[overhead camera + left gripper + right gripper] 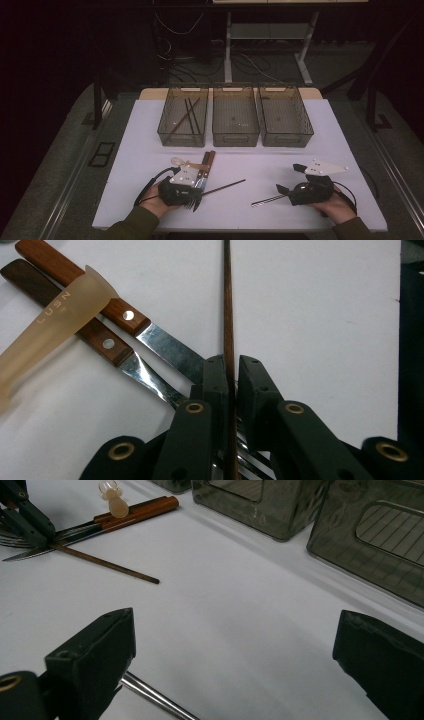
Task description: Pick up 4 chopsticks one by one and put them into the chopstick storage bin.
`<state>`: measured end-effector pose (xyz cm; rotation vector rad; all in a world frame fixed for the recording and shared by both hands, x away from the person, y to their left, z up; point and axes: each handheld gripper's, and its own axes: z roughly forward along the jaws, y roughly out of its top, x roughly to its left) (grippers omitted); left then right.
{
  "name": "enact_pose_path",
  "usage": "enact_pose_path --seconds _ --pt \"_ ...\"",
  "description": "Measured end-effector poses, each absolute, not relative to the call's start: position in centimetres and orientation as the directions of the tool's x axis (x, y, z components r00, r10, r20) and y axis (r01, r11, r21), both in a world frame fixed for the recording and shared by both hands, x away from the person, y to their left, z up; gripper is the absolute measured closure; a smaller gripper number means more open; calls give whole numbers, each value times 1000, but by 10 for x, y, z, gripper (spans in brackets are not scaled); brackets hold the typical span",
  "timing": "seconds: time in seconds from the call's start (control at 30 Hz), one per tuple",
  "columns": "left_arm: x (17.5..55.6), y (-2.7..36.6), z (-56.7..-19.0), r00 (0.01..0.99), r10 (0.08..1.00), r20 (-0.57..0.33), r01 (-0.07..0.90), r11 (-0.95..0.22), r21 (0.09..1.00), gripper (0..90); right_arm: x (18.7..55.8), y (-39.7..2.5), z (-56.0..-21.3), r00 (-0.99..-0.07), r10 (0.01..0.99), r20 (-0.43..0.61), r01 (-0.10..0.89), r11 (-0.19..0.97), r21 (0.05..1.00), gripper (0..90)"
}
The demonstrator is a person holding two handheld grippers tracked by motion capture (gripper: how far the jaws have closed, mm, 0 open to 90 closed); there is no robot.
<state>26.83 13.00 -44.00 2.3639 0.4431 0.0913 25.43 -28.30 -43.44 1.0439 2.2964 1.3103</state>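
Left tongs [231,377] clamp a chopstick [225,187] beside the cutlery pile [204,167] — unsorted yet — right tongs [230,660] gape empty.

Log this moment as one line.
left gripper: shut on thin brown wooden chopstick | right gripper: open, empty | three smoky plastic bins: untouched

The thin stick [228,315] looks like matt brown wood. The two knives [125,335] have polished wooden handles with metal rivets and glossy steel blades. A frosted, translucent plastic piece [60,325] lies over them. The surface [310,330] is smooth matt white.
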Motion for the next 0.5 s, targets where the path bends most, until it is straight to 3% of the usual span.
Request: enact_pose_path --seconds 0.5 --pt "269 129 -439 937 345 -50 289 -691 663 842 254 -283 -435 -693 715 94 446 323 835 37"
